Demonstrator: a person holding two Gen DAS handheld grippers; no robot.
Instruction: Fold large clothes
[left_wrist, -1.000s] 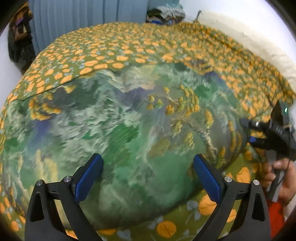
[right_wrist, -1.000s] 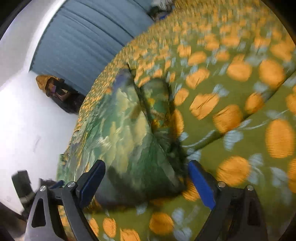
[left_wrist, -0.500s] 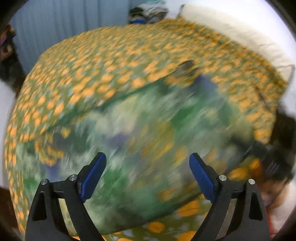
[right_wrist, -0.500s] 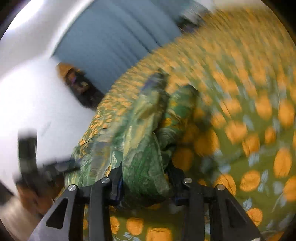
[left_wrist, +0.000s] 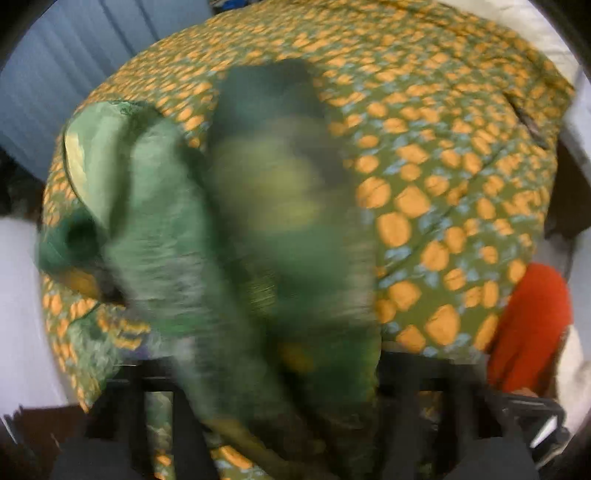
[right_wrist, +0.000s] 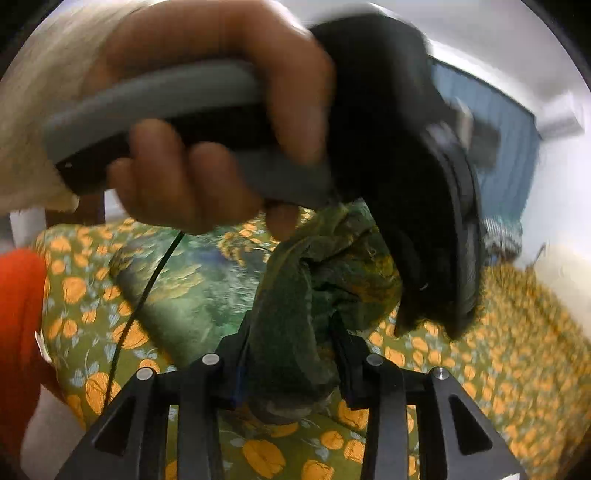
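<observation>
A large green printed garment (left_wrist: 192, 251) lies on a bed with an orange-flowered green cover (left_wrist: 436, 192). In the blurred left wrist view my left gripper (left_wrist: 273, 398) is shut on a bunch of the garment, lifted above the bed. In the right wrist view my right gripper (right_wrist: 291, 365) is shut on a gathered fold of the same garment (right_wrist: 291, 332). The left gripper (right_wrist: 413, 192), held in a hand (right_wrist: 192, 122), fills the top of that view, close above the right one. The rest of the garment (right_wrist: 199, 291) lies flat on the bed behind.
Blue curtains (left_wrist: 62, 59) hang behind the bed. A white pillow (left_wrist: 517, 29) lies at the far right edge. The person's red clothing (left_wrist: 528, 325) is at the bed's near right side. A thin black cable (right_wrist: 147, 291) hangs in front of the bed cover (right_wrist: 517, 350).
The left gripper went from open over the flat garment to shut on it and lifted it. The right gripper closed on the garment edge and raised it toward the left gripper.
</observation>
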